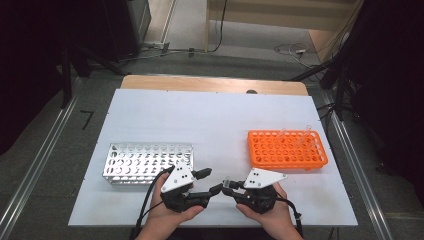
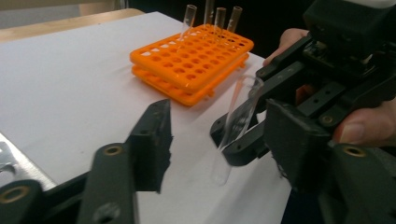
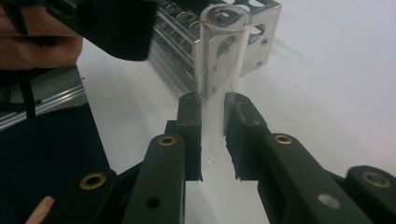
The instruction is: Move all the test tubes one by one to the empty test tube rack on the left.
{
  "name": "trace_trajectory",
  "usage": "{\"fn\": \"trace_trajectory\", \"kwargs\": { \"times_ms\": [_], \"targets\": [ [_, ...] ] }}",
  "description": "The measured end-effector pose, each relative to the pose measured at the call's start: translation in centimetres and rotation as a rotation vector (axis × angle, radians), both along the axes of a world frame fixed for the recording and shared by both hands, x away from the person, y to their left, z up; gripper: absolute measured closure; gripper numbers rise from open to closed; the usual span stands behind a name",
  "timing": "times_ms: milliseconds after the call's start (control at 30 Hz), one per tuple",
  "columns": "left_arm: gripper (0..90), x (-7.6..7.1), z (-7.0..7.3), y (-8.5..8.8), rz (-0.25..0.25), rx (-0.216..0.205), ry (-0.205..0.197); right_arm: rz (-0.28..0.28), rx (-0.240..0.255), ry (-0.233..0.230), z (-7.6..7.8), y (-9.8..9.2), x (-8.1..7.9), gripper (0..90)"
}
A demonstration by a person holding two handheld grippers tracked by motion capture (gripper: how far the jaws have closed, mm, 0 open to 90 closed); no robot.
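Observation:
A clear glass test tube [image 3: 222,60] stands upright between the pads of my right gripper [image 3: 213,135], which is shut on its lower part. Over the table's front edge the two grippers face each other, the right gripper [image 1: 231,189] with the tube [image 1: 227,181] at its tip. My left gripper [image 2: 219,135] is open, its jaws on either side of the tube [image 2: 243,105] without touching it. In the high view the left gripper [image 1: 211,181] sits just left of the tube. One left finger [image 3: 121,28] shows dark at the upper left of the right gripper view.
An orange tube rack [image 1: 287,150] lies on the right of the white table top and holds three clear tubes [image 2: 219,16] at its far end. A perforated metal rack [image 1: 147,162] lies at the left, close behind the left gripper. The table's front edge [image 1: 215,224] is under both hands.

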State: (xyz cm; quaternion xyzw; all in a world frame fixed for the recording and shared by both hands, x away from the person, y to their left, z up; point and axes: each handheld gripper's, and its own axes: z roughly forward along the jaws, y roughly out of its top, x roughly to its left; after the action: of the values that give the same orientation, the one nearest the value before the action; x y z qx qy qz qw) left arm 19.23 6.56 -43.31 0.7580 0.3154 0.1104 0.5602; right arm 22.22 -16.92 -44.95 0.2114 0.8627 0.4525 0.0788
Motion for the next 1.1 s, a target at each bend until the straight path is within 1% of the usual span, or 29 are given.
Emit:
{"fn": "trace_trajectory", "kwargs": {
  "times_ms": [100, 200, 333, 400, 433, 467, 733, 933, 1000, 1067, 1100],
  "targets": [
    [51.2, -0.1, 0.0, -0.4, -0.029, 0.006, -0.003, 0.015, -0.013, -0.007, -0.1, 0.6, -0.3, 74.3],
    [57.4, -0.2, 0.0, -0.8, -0.035, 0.011, -0.005, 0.031, -0.023, -0.013, -0.1, 1.1, -0.6, 74.2],
    [66.6, -0.2, -0.1, -0.9, -0.039, 0.022, -0.004, 0.046, -0.024, -0.014, 0.0, 1.5, -0.9, 74.3],
    [69.6, -0.2, -0.1, -1.0, -0.046, 0.027, -0.004, 0.049, -0.026, -0.022, 0.0, 1.5, -1.0, 74.3],
    [69.6, -0.2, -0.1, -1.0, -0.051, 0.029, -0.003, 0.049, -0.026, -0.022, 0.0, 1.5, -1.0, 74.3],
    [72.0, -0.2, -0.1, -1.1, -0.054, 0.031, -0.005, 0.05, -0.025, -0.02, 0.0, 1.5, -0.9, 74.2],
    [74.0, -0.2, -0.2, -1.2, -0.046, 0.039, -0.009, 0.048, -0.027, -0.012, 0.0, 1.5, -0.9, 74.2],
    [75.1, -0.3, -0.1, -1.1, -0.031, 0.041, -0.022, 0.044, -0.011, -0.009, 0.0, 1.4, -0.9, 74.0],
    [75.2, -0.3, 0.0, -1.1, -0.03, 0.047, -0.025, 0.047, -0.009, -0.006, 0.0, 1.3, -0.8, 73.4],
    [75.2, -0.2, 0.2, -1.0, -0.022, 0.044, -0.023, 0.058, 0.003, 0.0, 0.1, 1.2, -0.7, 69.1],
    [75.2, -0.2, 0.2, -1.0, -0.022, 0.044, -0.023, 0.058, 0.003, 0.0, 0.1, 1.2, -0.7, 69.1]
  ]
}}
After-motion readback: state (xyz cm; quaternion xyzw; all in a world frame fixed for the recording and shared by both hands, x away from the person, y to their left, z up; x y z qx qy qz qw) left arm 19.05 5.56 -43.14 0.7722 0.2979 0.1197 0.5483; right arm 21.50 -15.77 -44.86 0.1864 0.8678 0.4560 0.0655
